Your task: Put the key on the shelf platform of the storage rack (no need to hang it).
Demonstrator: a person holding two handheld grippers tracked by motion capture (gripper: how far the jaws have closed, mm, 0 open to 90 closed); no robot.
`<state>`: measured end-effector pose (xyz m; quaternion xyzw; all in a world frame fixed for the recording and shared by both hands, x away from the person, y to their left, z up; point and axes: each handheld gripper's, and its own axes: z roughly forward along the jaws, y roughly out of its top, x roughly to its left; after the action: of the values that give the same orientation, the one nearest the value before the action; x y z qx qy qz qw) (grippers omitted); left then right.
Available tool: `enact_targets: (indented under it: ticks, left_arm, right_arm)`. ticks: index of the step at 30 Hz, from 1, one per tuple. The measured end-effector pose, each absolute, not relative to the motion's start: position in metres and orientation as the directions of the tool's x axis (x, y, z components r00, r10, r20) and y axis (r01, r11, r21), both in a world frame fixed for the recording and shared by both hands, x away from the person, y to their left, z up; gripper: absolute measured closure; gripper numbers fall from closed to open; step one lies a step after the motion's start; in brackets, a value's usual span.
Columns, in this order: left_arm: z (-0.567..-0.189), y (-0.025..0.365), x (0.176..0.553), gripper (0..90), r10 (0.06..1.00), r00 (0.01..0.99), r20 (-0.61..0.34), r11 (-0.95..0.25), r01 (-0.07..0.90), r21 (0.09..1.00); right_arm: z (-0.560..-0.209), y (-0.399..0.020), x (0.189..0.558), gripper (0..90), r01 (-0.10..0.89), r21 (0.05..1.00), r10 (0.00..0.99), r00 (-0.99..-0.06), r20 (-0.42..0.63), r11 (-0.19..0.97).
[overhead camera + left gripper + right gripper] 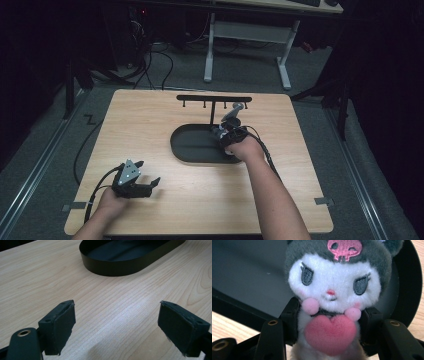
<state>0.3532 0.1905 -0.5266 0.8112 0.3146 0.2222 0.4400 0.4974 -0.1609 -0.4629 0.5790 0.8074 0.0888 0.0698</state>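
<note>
Plush doll (334, 297) sits clamped in the right claw (329, 322), its body pinched between the two black jaws and its head rising above them. Seen from above, this claw (226, 134) hovers over the right end of the black oval tray (187, 150), so the doll hangs just above the tray's floor, inside its wall. The doll's long axis runs up out of the jaws, head away from the hand, roughly in line with the claw. Just behind the tray stands a black rack (214, 99) with small hooks. The coming move, as I judge it, turns on that short drop: the doll is already over the tray, so it needs only lowering and letting go. The left claw (142, 181) rests near the front left of the tray, well apart from it, its jaws spread wide and empty above the bare worktop (120, 312).
</note>
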Motion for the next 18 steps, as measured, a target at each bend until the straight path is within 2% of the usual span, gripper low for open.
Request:
enact_targets:
  ticks: [18]
  left_arm:
    - [-0.527, 0.191, 0.353, 15.4, 0.706, 0.703, 0.081, -0.412, 0.316, 0.855]
  right_arm:
    - [-0.484, -0.163, 0.502, 43.4, 0.925, 0.21, 0.948, -0.315, -0.039, 0.316]
